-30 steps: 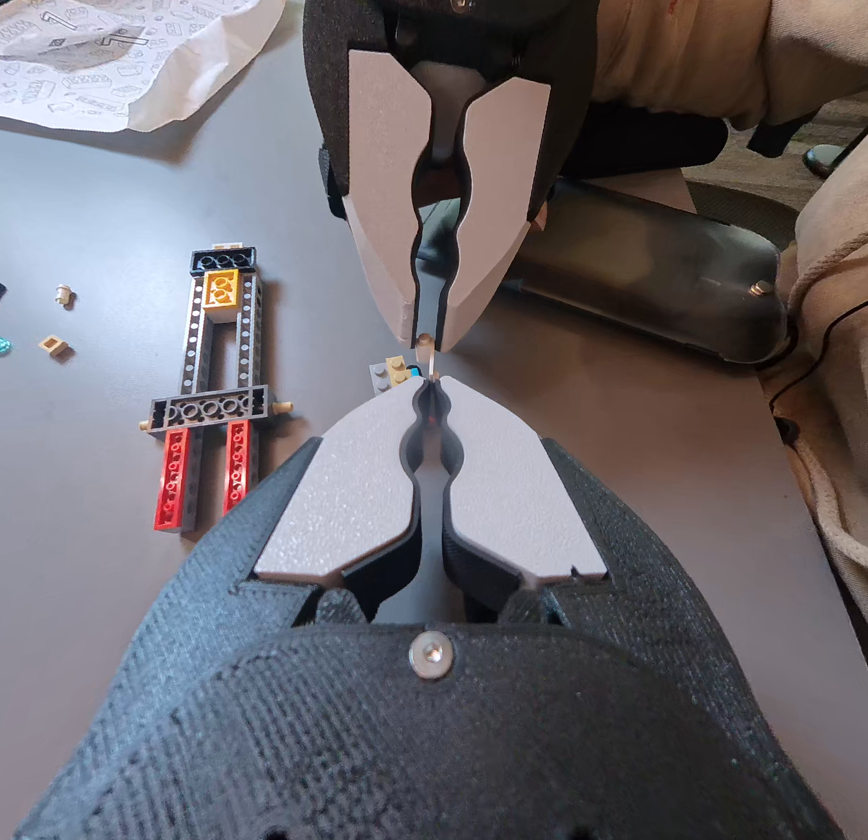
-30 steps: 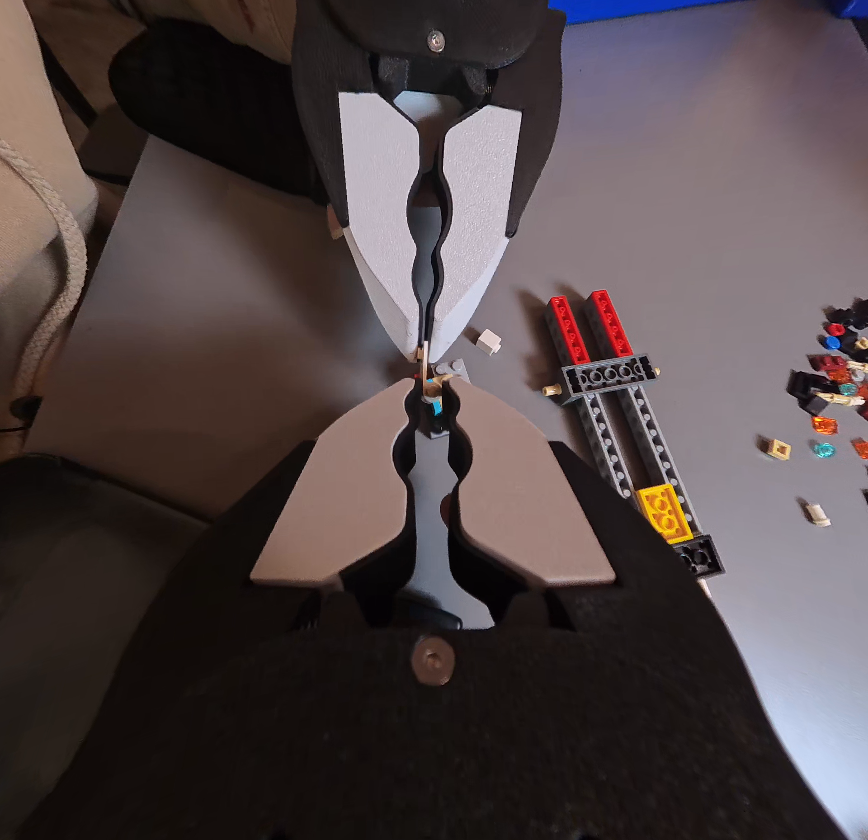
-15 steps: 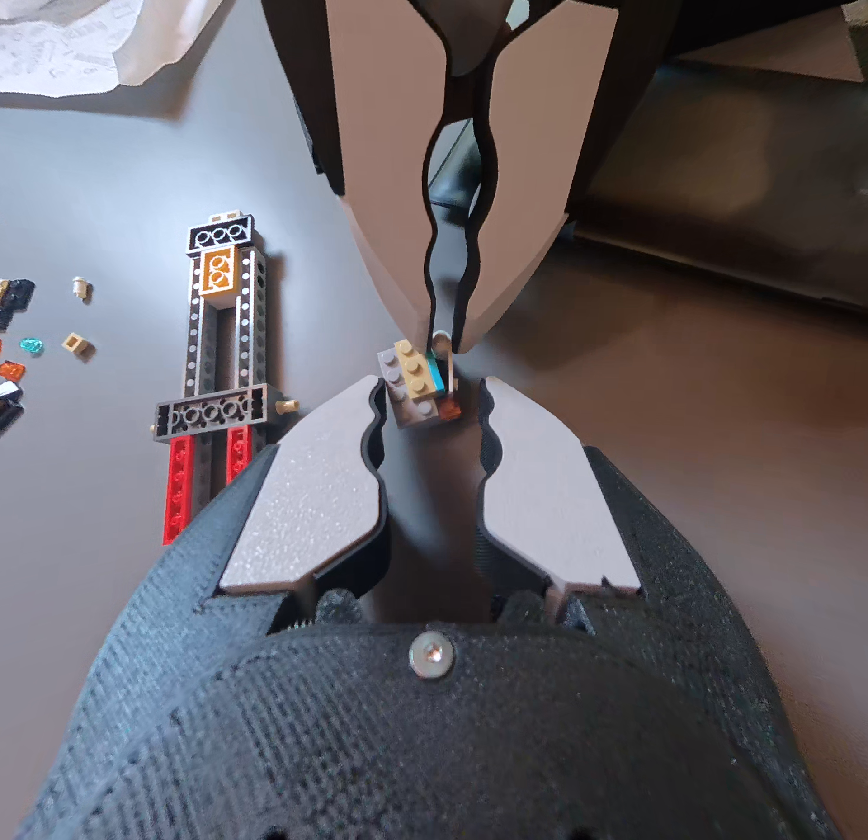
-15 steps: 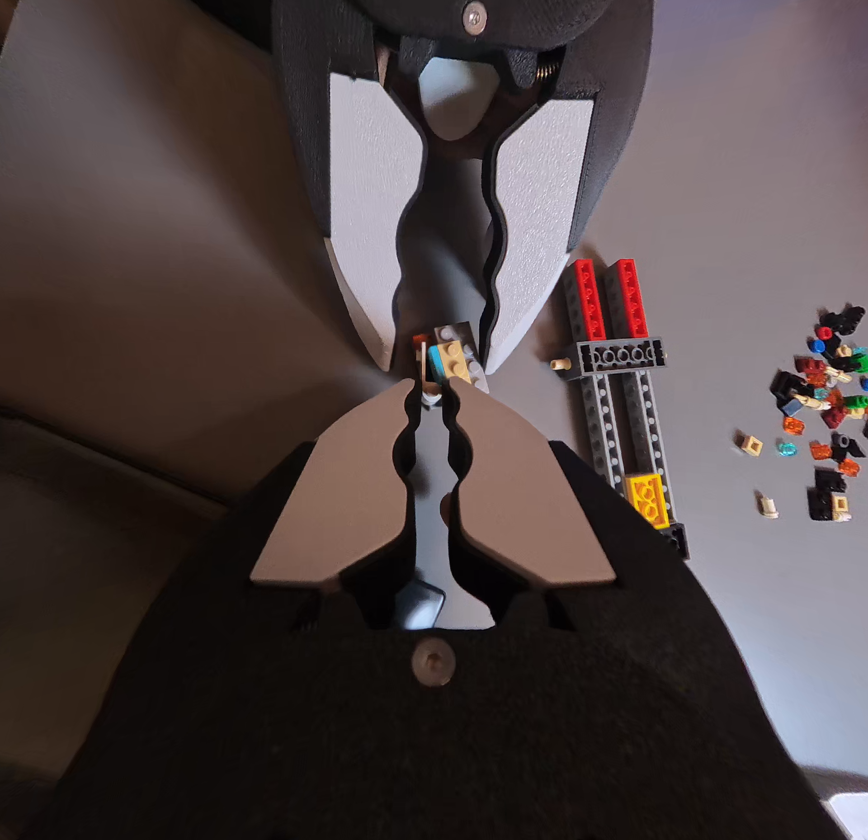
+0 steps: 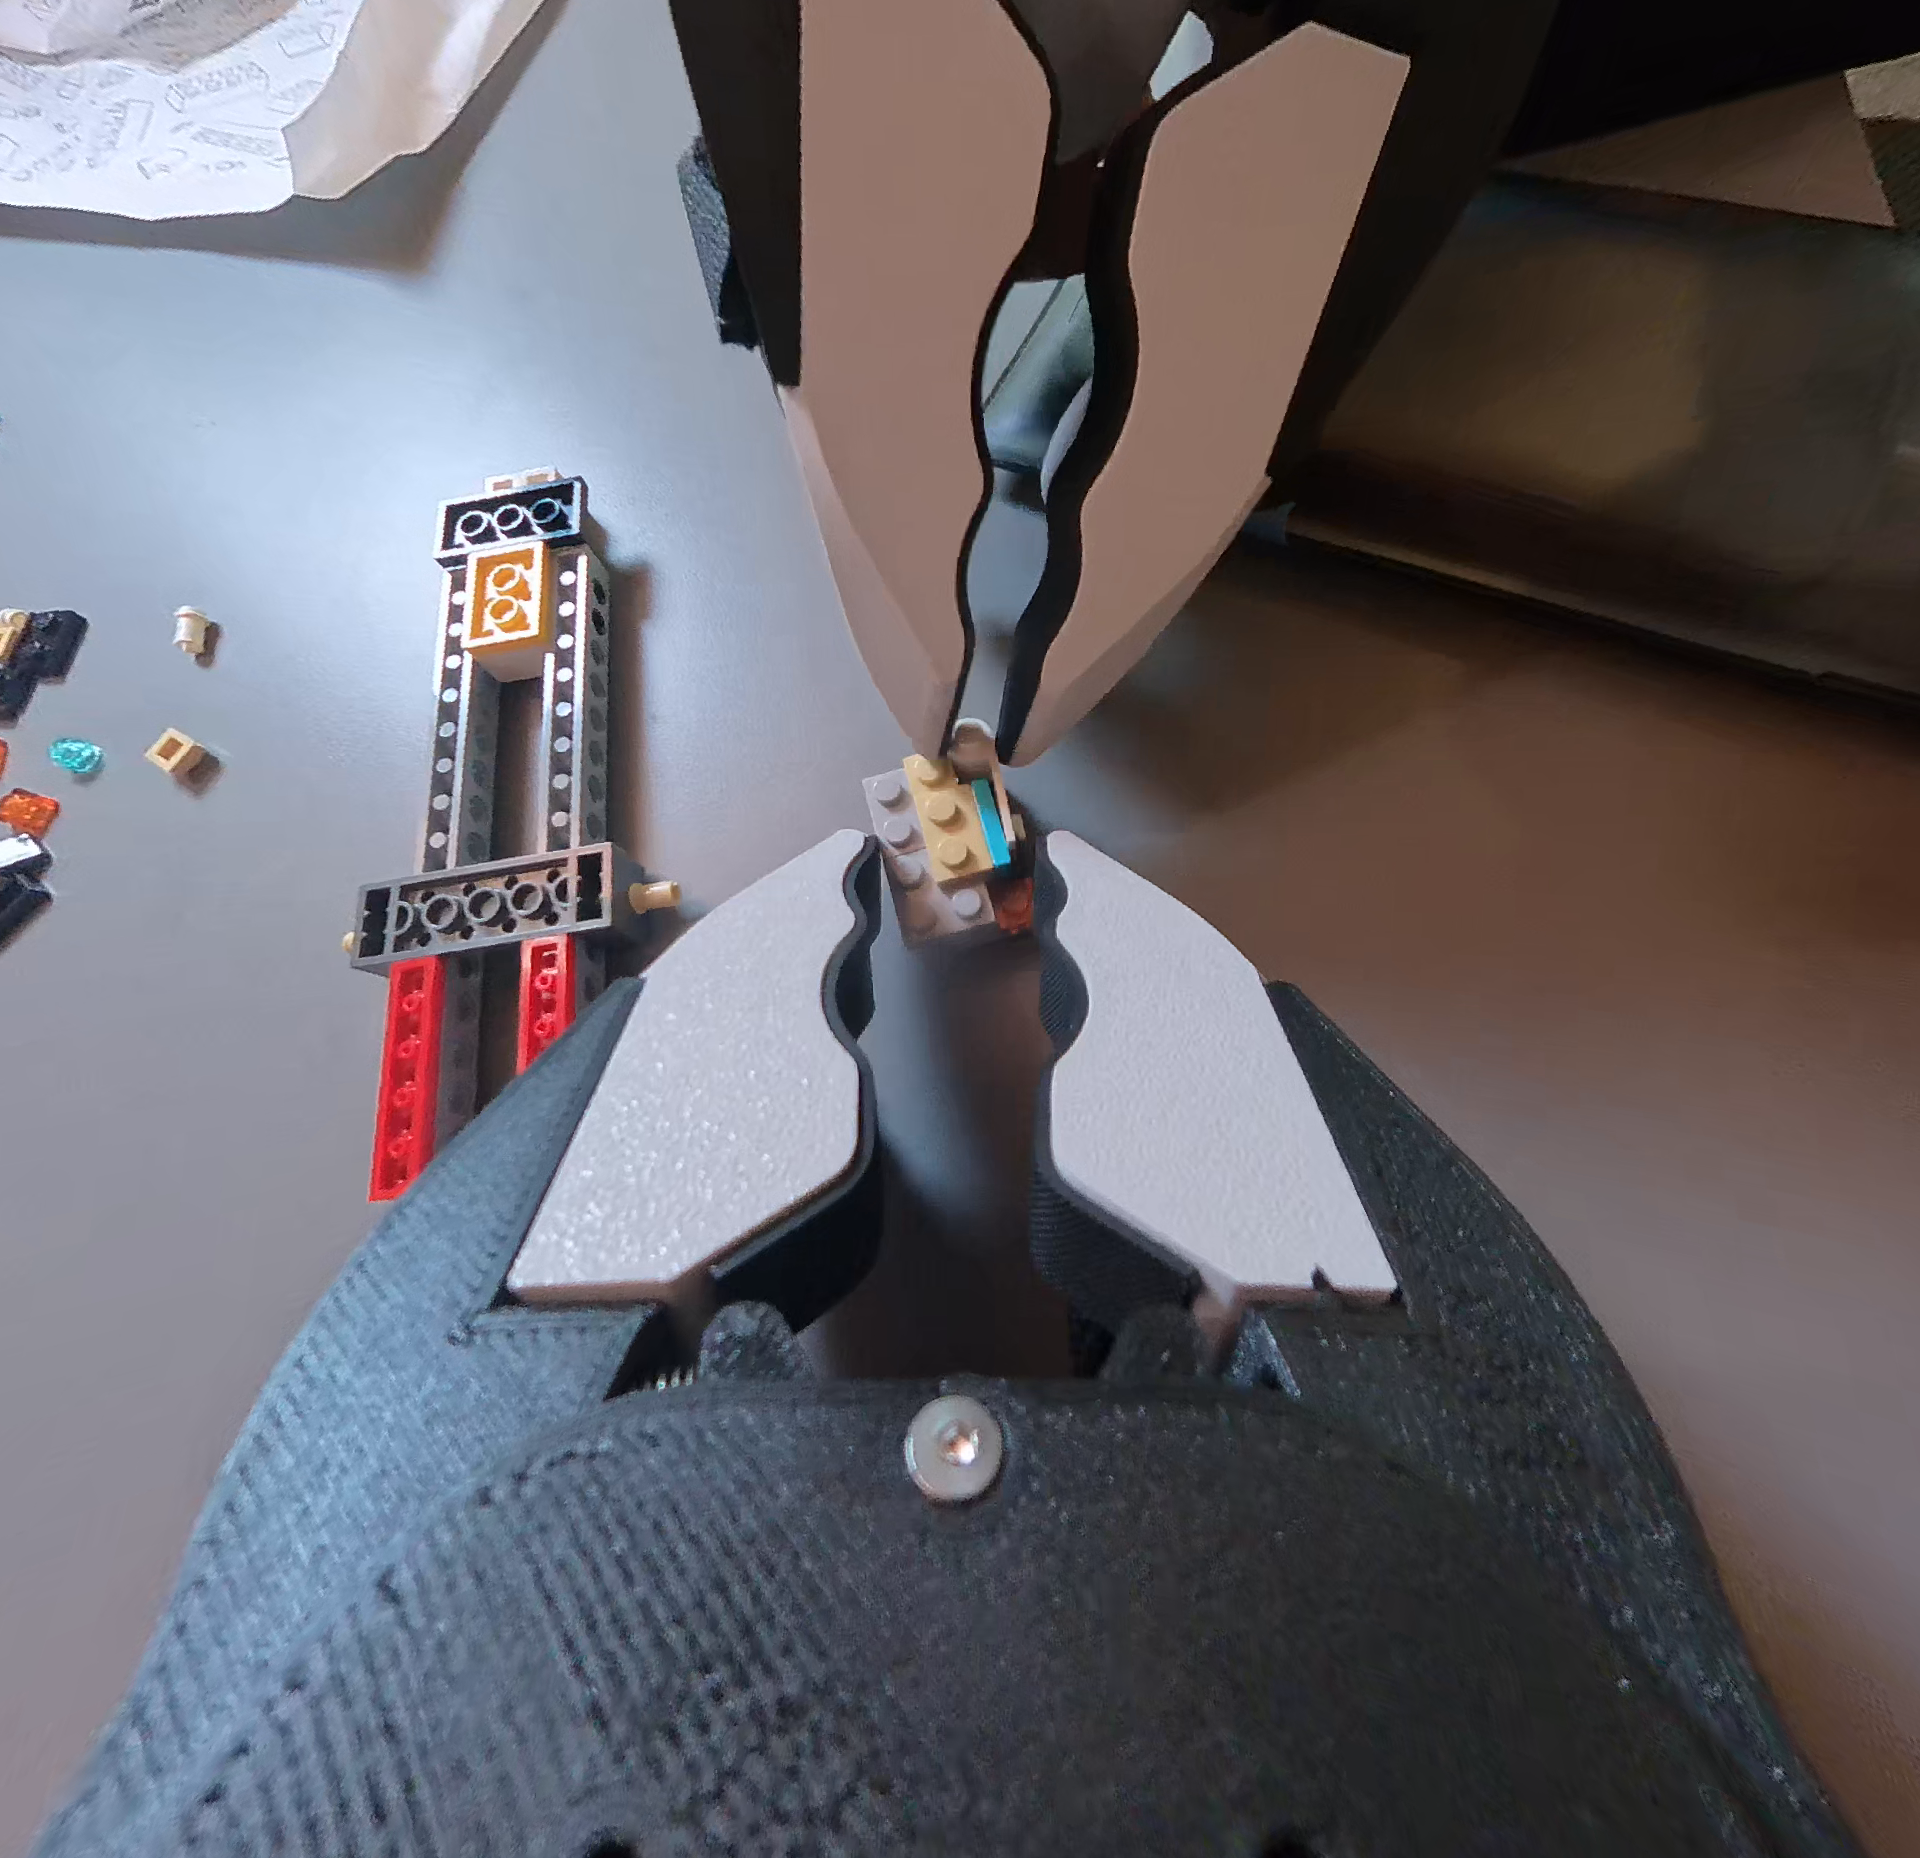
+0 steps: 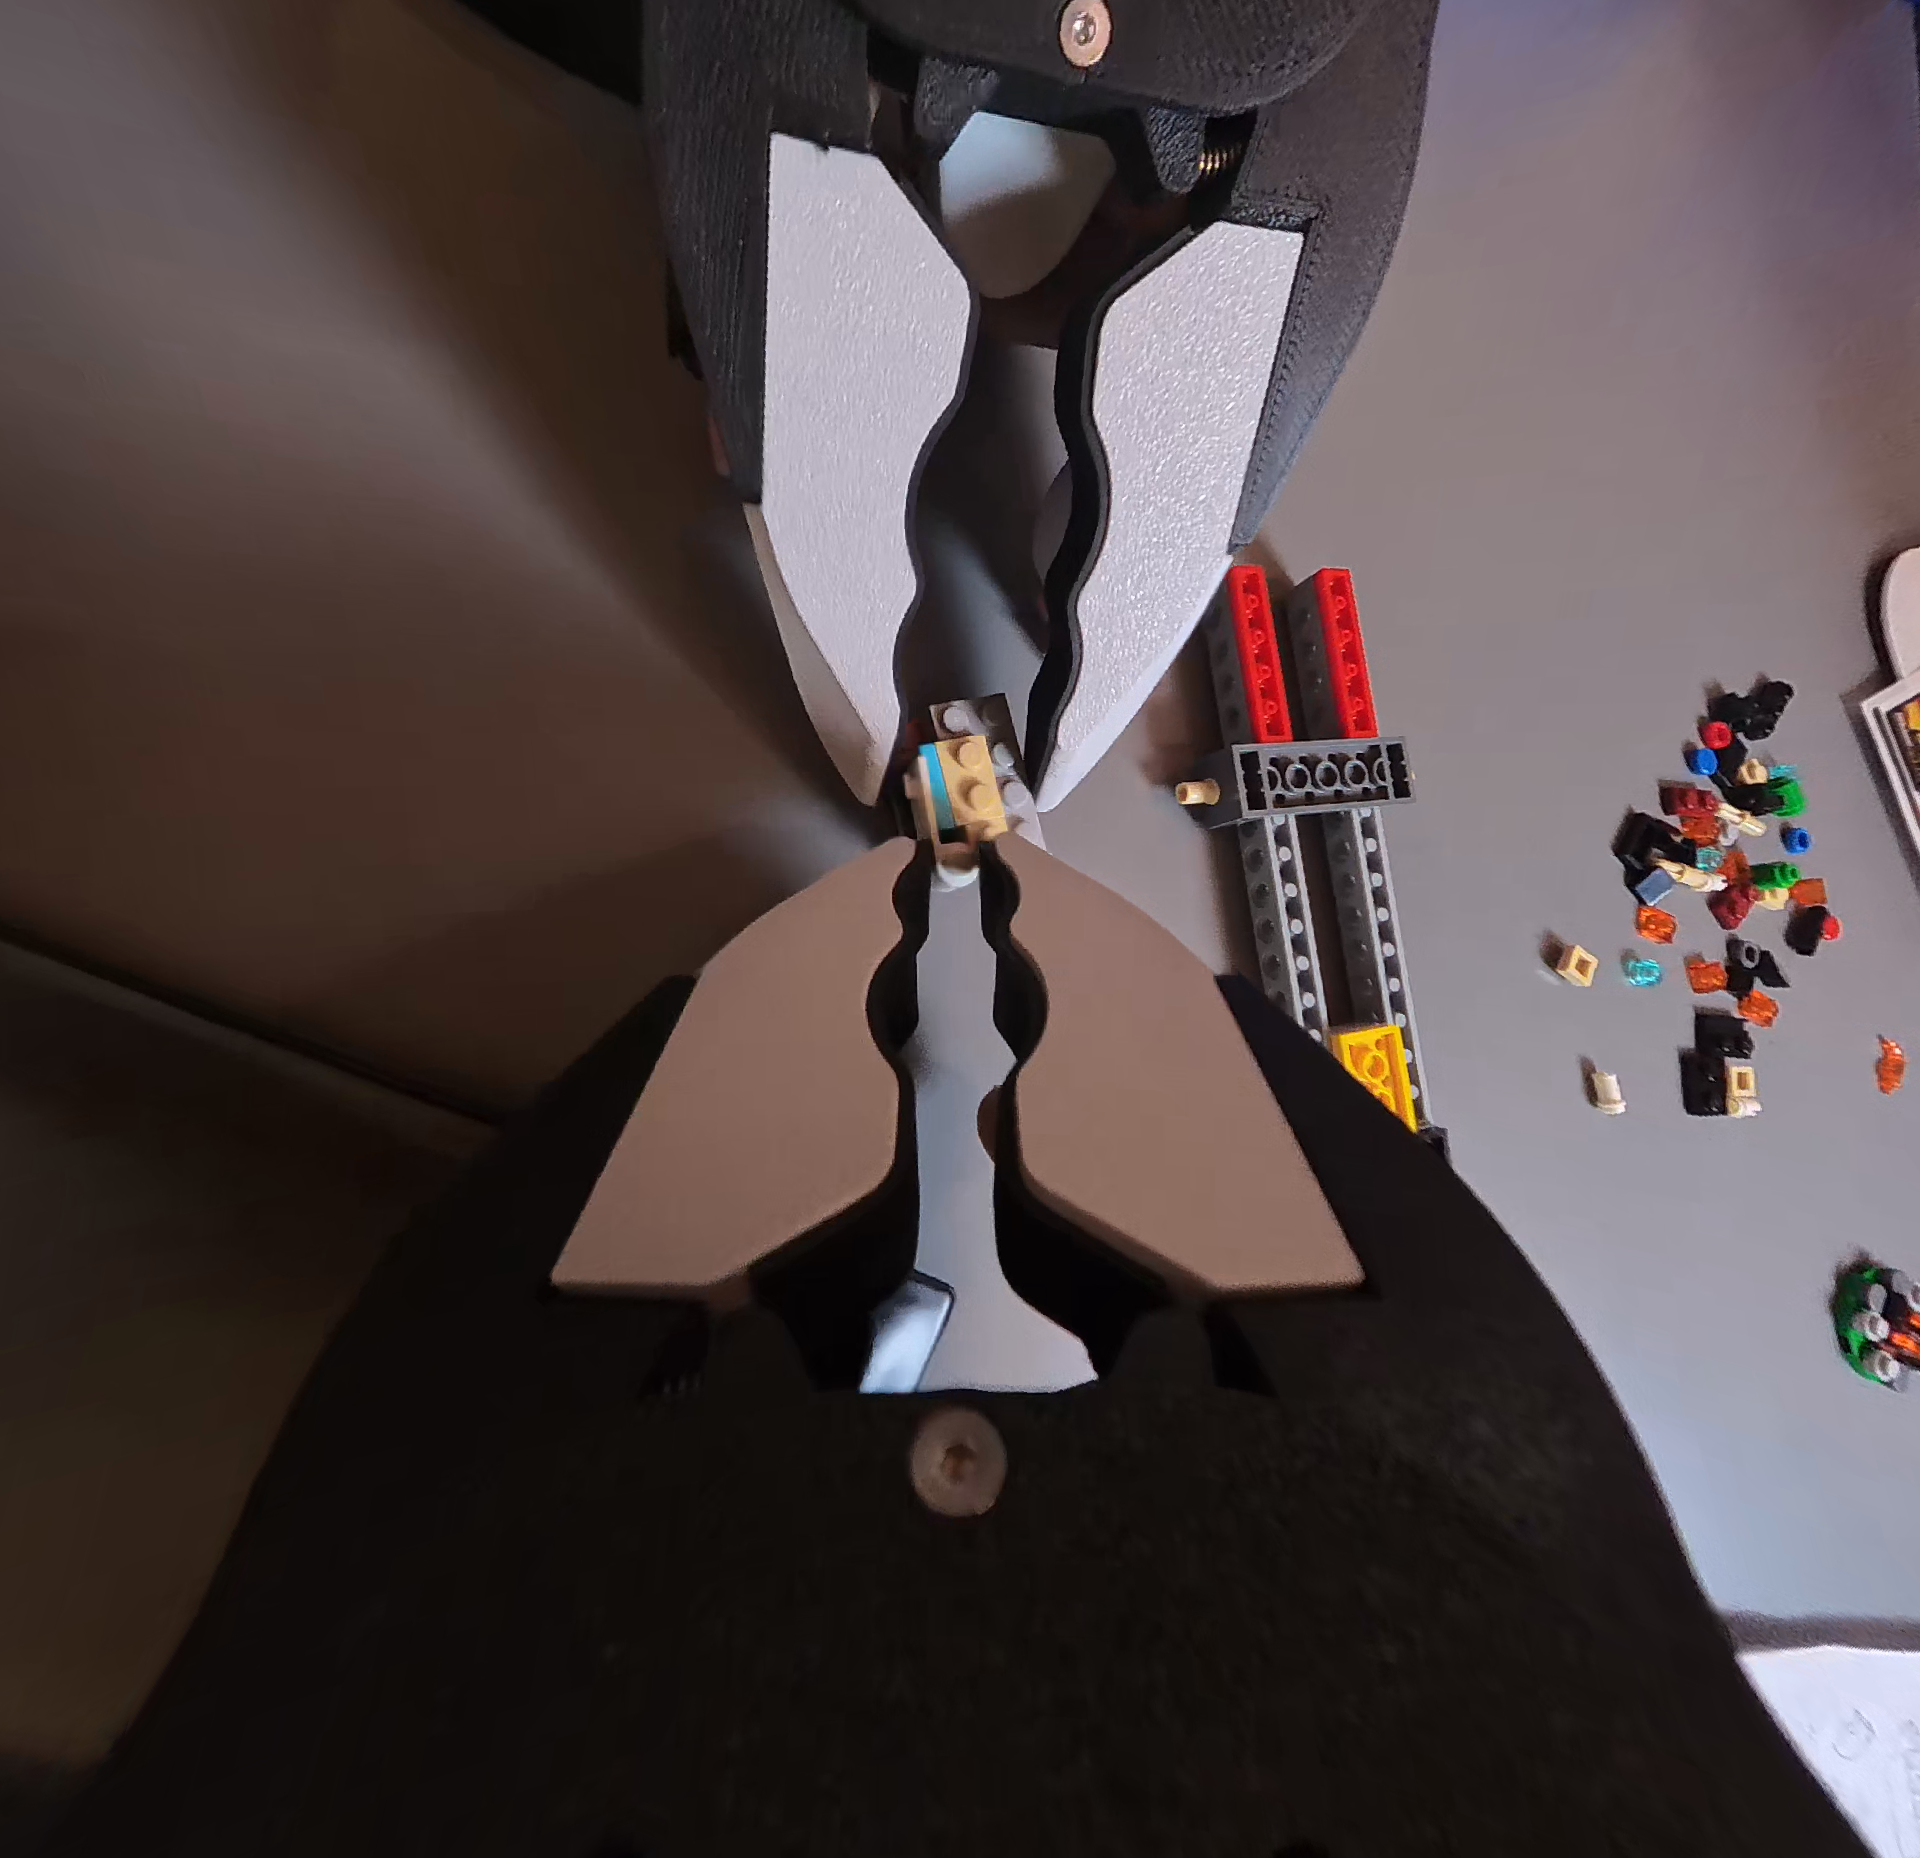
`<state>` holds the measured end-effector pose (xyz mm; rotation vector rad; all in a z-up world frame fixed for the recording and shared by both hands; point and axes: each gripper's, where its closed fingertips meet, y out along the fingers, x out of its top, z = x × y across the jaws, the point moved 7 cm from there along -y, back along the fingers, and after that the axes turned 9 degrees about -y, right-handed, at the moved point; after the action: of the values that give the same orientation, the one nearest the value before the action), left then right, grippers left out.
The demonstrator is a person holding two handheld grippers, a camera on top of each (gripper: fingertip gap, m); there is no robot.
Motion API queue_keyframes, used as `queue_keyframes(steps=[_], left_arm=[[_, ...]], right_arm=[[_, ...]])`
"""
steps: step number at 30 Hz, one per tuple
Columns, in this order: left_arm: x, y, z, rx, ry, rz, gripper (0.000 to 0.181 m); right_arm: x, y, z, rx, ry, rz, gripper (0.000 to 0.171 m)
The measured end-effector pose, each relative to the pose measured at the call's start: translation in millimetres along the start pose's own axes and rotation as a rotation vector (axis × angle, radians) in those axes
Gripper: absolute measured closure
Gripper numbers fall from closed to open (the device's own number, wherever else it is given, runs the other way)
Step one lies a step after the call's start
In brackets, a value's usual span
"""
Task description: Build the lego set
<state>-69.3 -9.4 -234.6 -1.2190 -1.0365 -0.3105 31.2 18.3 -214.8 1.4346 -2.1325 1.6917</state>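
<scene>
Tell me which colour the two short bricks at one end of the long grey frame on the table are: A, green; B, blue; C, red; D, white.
C: the long grey frame ends in two red bricks, side by side, also seen in the right wrist view.

Prob. office/hobby desk: grey tabletop [image 5: 260, 374] w/ loose lego bits [image 6: 1735, 873].

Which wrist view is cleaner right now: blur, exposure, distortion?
Left wrist view: sharp and evenly lit on the small brick cluster; wide-angle stretch toward the edges. Right wrist view: darker, with its own tongs in shadow, soft motion blur at the edges, and the loose brick pile still readable.
</scene>
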Motion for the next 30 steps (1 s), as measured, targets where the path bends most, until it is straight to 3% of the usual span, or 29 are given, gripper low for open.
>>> queue_keyframes(steps=[1,30], left_arm=[[-0.2,-0.3,0.0,-0.002,0.002,-0.002,0.153],[-2.0,-3.5,-2.9,-0.028,-0.032,-0.005,0.143]], right_arm=[[-0.2,-0.2,0.0,0.0,0.001,-0.001,0.162],[5.3,5.0,5.9,-0.066,-0.016,-0.067,0.162]])
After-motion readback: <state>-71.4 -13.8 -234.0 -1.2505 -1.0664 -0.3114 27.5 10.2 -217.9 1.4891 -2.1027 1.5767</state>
